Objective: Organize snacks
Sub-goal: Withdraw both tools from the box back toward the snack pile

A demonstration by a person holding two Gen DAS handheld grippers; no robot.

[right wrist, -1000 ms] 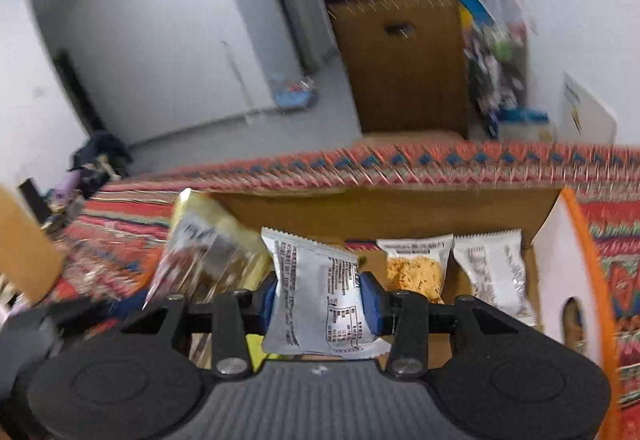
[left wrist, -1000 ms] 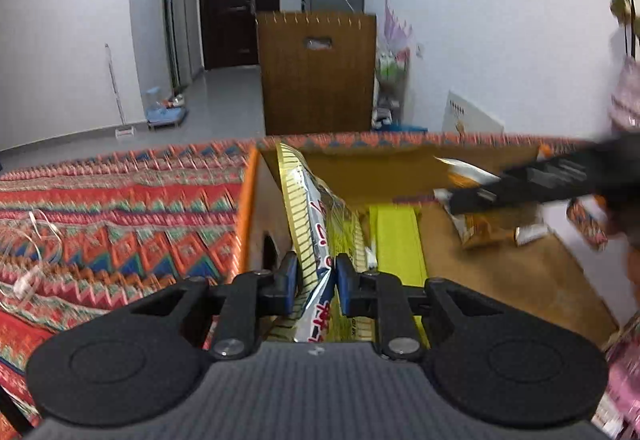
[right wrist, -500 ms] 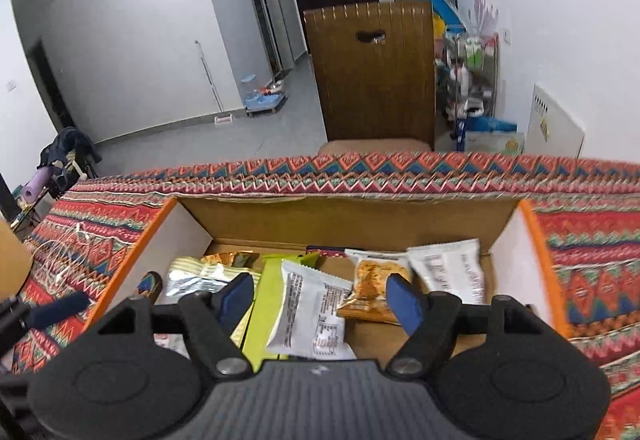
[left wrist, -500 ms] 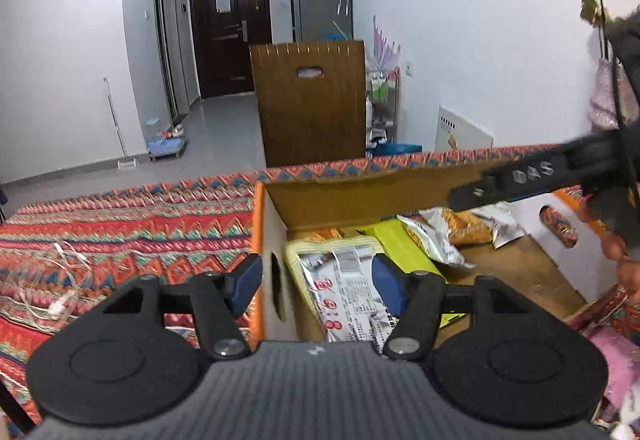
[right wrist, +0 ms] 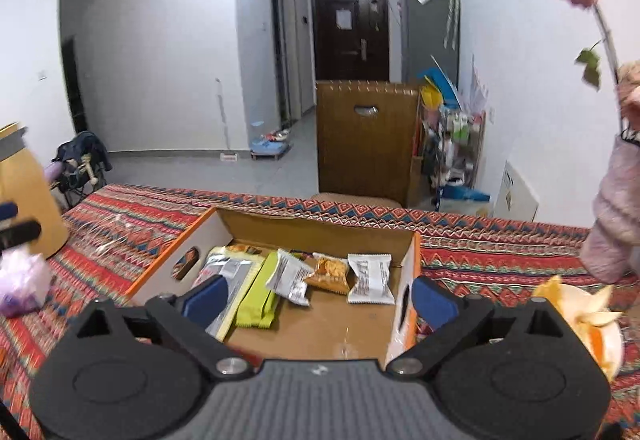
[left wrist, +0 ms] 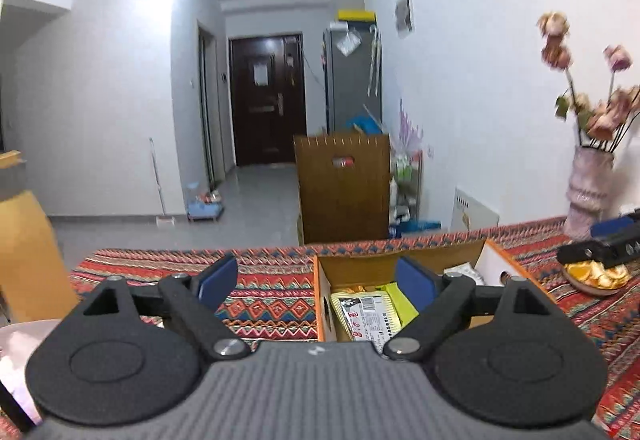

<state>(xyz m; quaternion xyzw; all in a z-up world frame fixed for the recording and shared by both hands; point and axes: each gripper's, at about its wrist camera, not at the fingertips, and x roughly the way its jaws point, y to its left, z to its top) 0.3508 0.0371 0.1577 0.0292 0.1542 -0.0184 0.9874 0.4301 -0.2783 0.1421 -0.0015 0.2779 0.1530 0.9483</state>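
Both grippers are let go and empty: left gripper (left wrist: 316,282) jaws are opening with nothing between them, right gripper (right wrist: 320,298) jaws are opening too, the snacks in the box visible through the gap but untouched. Cardboard box (right wrist: 320,230) sits on the patterned tablecloth (right wrist: 500,240), centre of the right wrist view and lower right of centre in the left one. Inside, lying flat: silver-yellow packet (left wrist: 366,314) at the box's left end, green packet (right wrist: 260,292) beside it, then white sachet (right wrist: 290,278), orange snack pack (right wrist: 330,274) and white pack (right wrist: 370,278) running to the right. Step reads as release done, hands clear of the box. Next move likely calls for locating another loose snack; none is clearly in view. Plate of orange peel (right wrist: 592,324) at lower right and vase (left wrist: 586,187) sit near the right gripper, so it needs a careful swing there.
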